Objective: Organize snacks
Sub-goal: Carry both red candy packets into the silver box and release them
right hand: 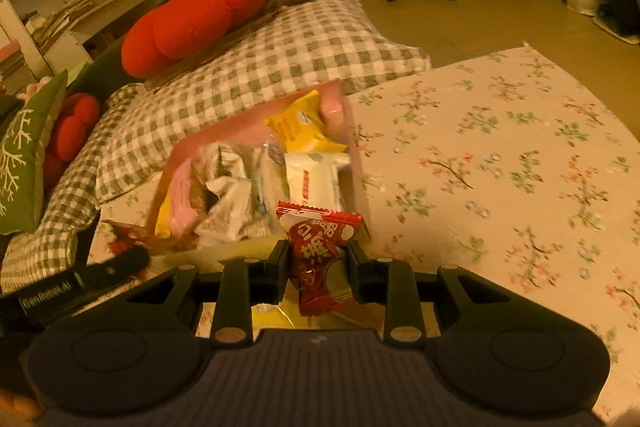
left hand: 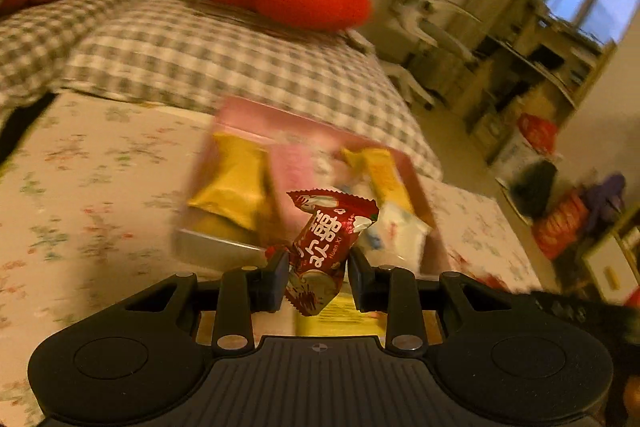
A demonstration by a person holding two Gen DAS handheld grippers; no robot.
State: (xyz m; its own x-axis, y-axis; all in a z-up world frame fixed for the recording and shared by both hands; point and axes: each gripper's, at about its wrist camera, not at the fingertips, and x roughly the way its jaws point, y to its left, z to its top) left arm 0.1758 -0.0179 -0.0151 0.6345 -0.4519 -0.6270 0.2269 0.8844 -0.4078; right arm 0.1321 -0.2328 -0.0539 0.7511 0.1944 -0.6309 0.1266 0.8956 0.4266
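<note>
Your left tool [left hand: 318,273] and right tool [right hand: 318,269] each clamp a red snack packet [left hand: 324,247] — light, crinkly, slippery — so pinch mid-body.

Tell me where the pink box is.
In both wrist views the pink box lies on the floral sheet just beyond the held red packets, in front of the checked pillow.

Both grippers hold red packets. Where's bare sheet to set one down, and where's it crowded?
Free: floral sheet right of the pink box, out to the bed edge; also sheet left of the box, below the checked pillow. Crowded: inside the box, full of packets.
</note>
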